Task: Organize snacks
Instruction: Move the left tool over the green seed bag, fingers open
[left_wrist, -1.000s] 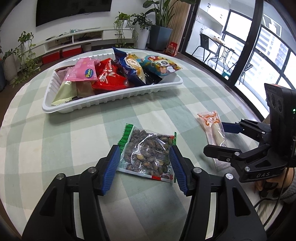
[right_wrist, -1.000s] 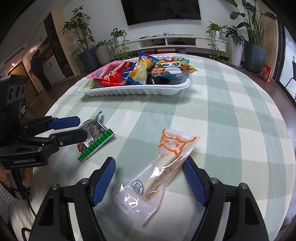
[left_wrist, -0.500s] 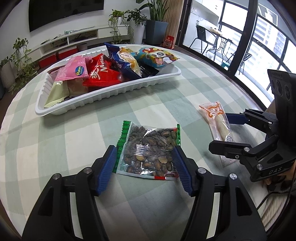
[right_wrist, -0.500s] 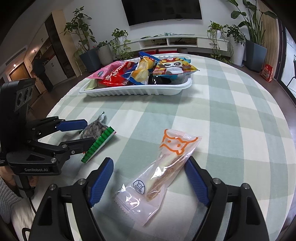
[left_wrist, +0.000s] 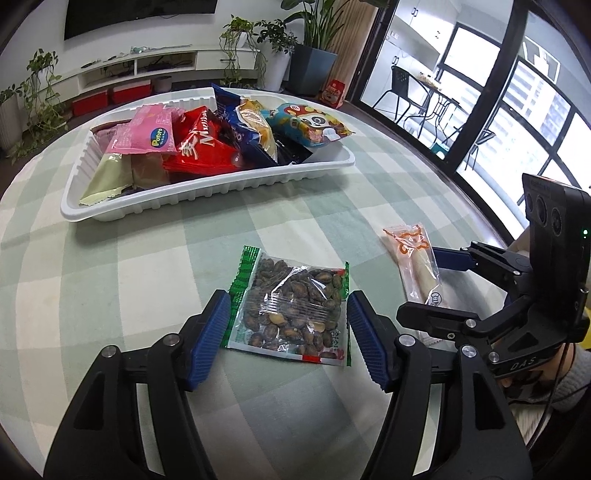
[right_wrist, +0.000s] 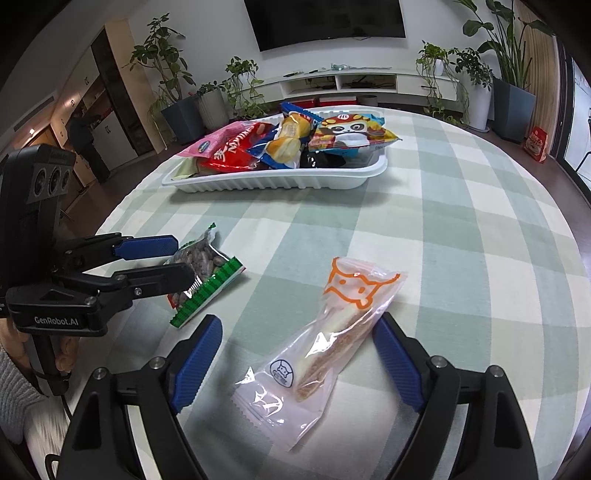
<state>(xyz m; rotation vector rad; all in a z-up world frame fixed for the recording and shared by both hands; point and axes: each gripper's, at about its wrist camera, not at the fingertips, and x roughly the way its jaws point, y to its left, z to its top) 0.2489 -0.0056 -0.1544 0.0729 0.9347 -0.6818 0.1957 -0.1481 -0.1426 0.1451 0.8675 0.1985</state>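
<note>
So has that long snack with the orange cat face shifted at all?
No. The long snack lies across the same pale and green squares of the tablecloth, at the same slant toward the white tray as before.

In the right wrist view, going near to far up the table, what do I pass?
Right gripper → clear cat-print packet → seed packet → white tray of snacks → TV shelf behind the table.
</note>
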